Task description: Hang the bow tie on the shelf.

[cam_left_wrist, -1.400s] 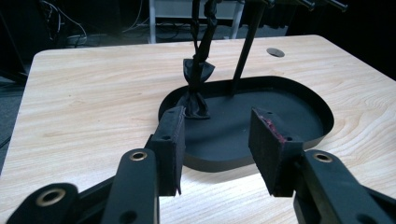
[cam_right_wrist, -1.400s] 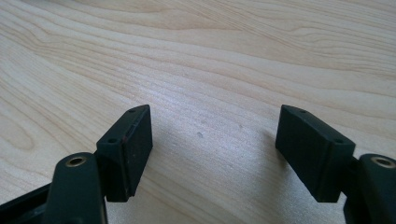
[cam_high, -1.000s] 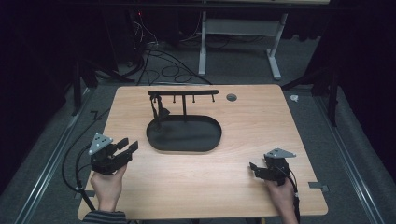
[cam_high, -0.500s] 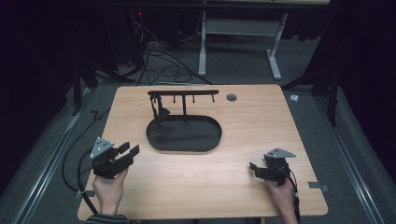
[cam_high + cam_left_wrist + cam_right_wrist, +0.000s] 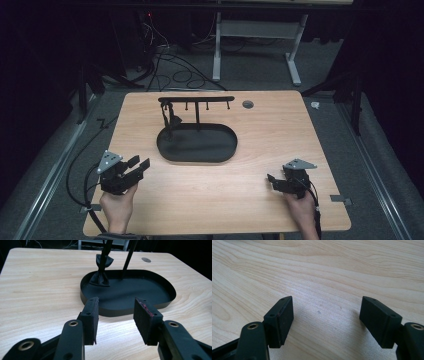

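Black oval tray [image 5: 197, 145] at mid tabletop [image 5: 260, 135], long axis running left to right; upright stand rising from its far side, hooked crossbar [image 5: 196, 99] parallel to that axis; dark cloth piece [image 5: 101, 277] hanging at the bar's left end, reaching the tray floor; left tool [image 5: 137, 166] released, aimed at the tray; right tool [image 5: 273, 181] released, empty, low over bare wood at near right.
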`<state>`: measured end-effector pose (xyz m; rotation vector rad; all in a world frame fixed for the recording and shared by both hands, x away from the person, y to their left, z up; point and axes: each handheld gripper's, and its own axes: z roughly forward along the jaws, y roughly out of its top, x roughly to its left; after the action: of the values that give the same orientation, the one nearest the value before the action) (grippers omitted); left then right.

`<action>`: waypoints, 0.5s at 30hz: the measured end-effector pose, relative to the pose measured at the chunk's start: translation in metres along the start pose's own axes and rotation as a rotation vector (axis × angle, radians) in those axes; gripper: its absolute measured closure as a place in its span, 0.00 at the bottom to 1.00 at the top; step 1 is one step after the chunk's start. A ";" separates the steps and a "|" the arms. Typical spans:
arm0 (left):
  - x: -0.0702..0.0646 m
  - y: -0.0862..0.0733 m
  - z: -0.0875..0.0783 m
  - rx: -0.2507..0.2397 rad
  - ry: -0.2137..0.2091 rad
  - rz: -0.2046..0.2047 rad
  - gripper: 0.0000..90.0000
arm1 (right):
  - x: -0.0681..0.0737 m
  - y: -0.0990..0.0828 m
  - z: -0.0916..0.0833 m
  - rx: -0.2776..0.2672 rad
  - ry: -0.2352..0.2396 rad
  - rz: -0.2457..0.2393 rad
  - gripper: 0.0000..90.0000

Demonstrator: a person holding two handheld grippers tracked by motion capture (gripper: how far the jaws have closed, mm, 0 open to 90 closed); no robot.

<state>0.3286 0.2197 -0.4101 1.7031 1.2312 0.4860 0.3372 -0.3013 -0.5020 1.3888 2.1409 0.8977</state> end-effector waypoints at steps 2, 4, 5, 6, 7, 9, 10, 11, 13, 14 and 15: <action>0.000 -0.003 0.001 0.012 -0.001 -0.002 0.62 | 0.000 0.000 0.000 0.000 -0.001 0.000 0.32; 0.000 -0.004 0.002 0.018 -0.003 -0.002 0.62 | 0.000 0.000 0.000 0.000 0.000 0.000 0.32; -0.001 -0.005 0.002 0.023 -0.003 0.001 0.62 | 0.000 0.000 0.000 0.000 0.000 0.000 0.32; -0.002 -0.007 0.003 0.033 -0.003 0.005 0.62 | 0.000 0.000 0.000 0.000 0.000 0.000 0.32; -0.002 -0.007 0.003 0.033 -0.003 0.005 0.62 | 0.000 0.000 0.000 0.000 0.000 0.000 0.32; -0.001 -0.010 0.004 0.033 -0.006 -0.002 0.62 | 0.000 0.000 0.000 0.000 0.000 0.000 0.32; -0.001 -0.012 0.005 0.038 -0.008 -0.008 0.62 | 0.000 0.000 0.000 0.000 -0.001 0.000 0.32; -0.001 -0.012 0.005 0.038 -0.008 -0.008 0.62 | 0.000 0.000 0.000 0.000 -0.001 0.000 0.32; -0.001 -0.015 0.005 0.044 -0.007 -0.014 0.62 | 0.000 0.000 0.000 0.000 0.000 0.000 0.32; 0.000 -0.016 0.005 0.046 -0.007 -0.016 0.62 | 0.000 0.000 0.000 0.000 0.000 0.000 0.32; 0.000 -0.017 0.005 0.045 -0.006 -0.018 0.62 | 0.000 0.000 0.000 0.000 -0.001 0.000 0.32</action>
<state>0.3242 0.2181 -0.4270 1.7285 1.2603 0.4450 0.3372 -0.3014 -0.5020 1.3886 2.1406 0.8968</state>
